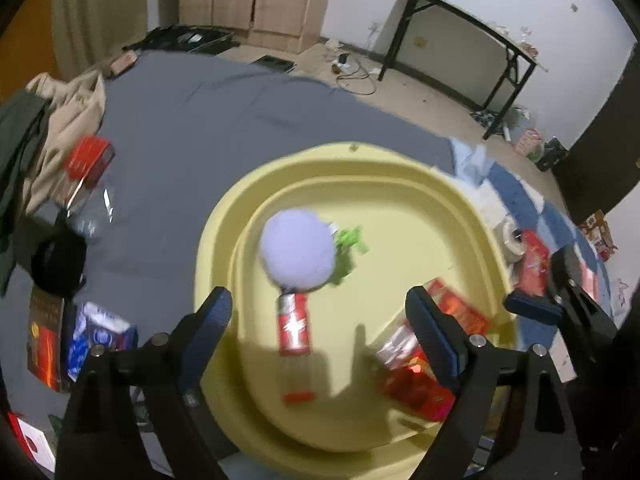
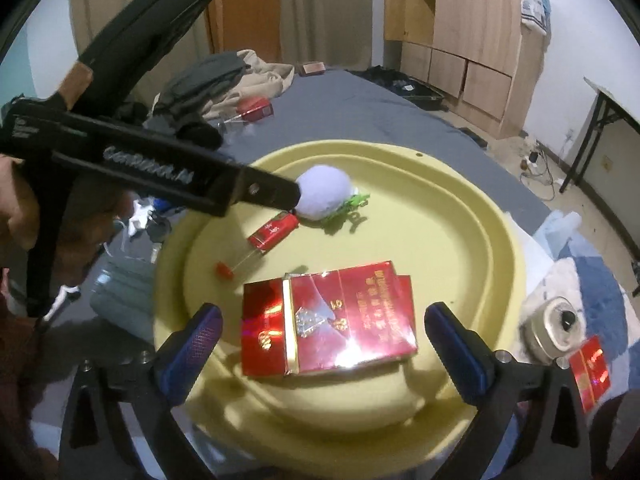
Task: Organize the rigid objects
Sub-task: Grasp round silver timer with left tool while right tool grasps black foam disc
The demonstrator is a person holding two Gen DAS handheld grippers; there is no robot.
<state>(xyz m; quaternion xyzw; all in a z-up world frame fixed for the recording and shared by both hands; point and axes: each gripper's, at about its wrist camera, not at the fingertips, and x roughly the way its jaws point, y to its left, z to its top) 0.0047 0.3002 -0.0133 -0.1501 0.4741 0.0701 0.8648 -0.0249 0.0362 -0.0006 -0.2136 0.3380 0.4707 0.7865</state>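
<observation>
A yellow basin (image 1: 400, 168) (image 2: 460, 196) sits on the grey bed. Inside lie a lilac pompom (image 1: 297, 249) (image 2: 325, 191) with a green charm (image 1: 348, 244) (image 2: 352, 204), a small red lighter-like item (image 1: 294, 326) (image 2: 274, 231), and red cigarette packs (image 2: 332, 320) (image 1: 416, 364). My left gripper (image 1: 324, 320) is open and empty above the basin, over the lighter. My right gripper (image 2: 322, 340) is open and empty, its fingers either side of the packs, above them. The left gripper's body (image 2: 160, 164) also shows in the right wrist view.
On the bed left of the basin lie a red-capped clear bottle (image 1: 86, 176), a black object (image 1: 58, 260), a book (image 1: 44, 332) and a blue-white packet (image 1: 100, 332). A tape roll (image 2: 554, 328) and another red pack (image 2: 590, 372) lie right of the basin. Clothes (image 2: 224, 76) are piled behind.
</observation>
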